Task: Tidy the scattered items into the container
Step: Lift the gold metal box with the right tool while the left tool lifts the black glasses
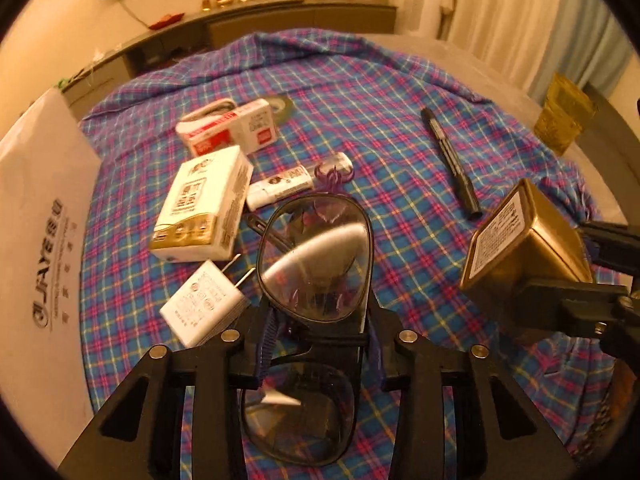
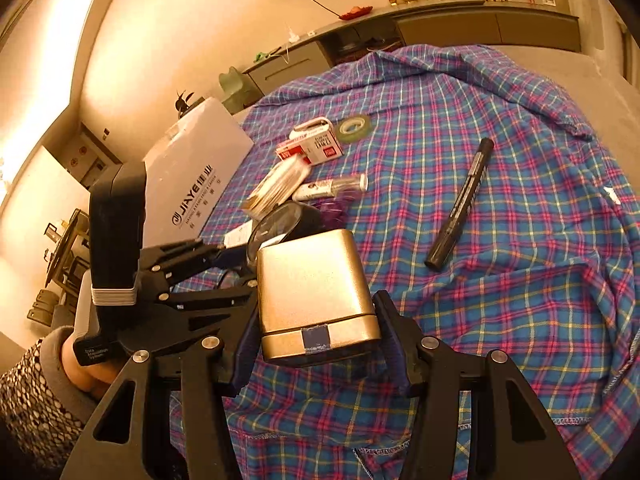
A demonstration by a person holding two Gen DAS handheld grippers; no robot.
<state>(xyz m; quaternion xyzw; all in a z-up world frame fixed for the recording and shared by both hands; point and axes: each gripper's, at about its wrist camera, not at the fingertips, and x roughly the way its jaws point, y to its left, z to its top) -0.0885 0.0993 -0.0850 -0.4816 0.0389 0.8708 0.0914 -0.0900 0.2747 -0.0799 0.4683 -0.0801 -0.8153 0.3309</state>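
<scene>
**Glasses and gold tin both held above the plaid cloth**

Nearest the left wrist lens: black-framed glasses [image 1: 316,280], pinched at the bridge by the left gripper [image 1: 320,336], jaws narrow on the frame, one lens standing forward over the cloth, the other low against the camera. Nearest the right wrist lens: gold tin [image 2: 316,284], clamped across its sides by the right gripper [image 2: 316,344], jaws spread to the tin's width, blue pads touching it.

Seen only from the left wrist: white charger plug [image 1: 204,304] just left of the glasses, prongs toward the white-and-gold box [image 1: 204,204]; label on the tin's end face; yellow-green glass [image 1: 564,120] at the far right table edge. Seen only from the right wrist: person's left hand [image 2: 92,376] and patterned sleeve, roll of tape [image 2: 354,126] in full, cloth hem folded over near the camera.

Shared by both: red-and-white box [image 1: 228,124], small white tube [image 1: 280,186], purple clip [image 1: 334,176], black marker [image 1: 450,160] lying alone, well apart from the cluster. White container [image 2: 196,172] at the cloth's left edge, beside the cluster, printed side facing up. Open cloth between marker and cluster, and right of the marker up to the rumpled fold [image 2: 560,120].
</scene>
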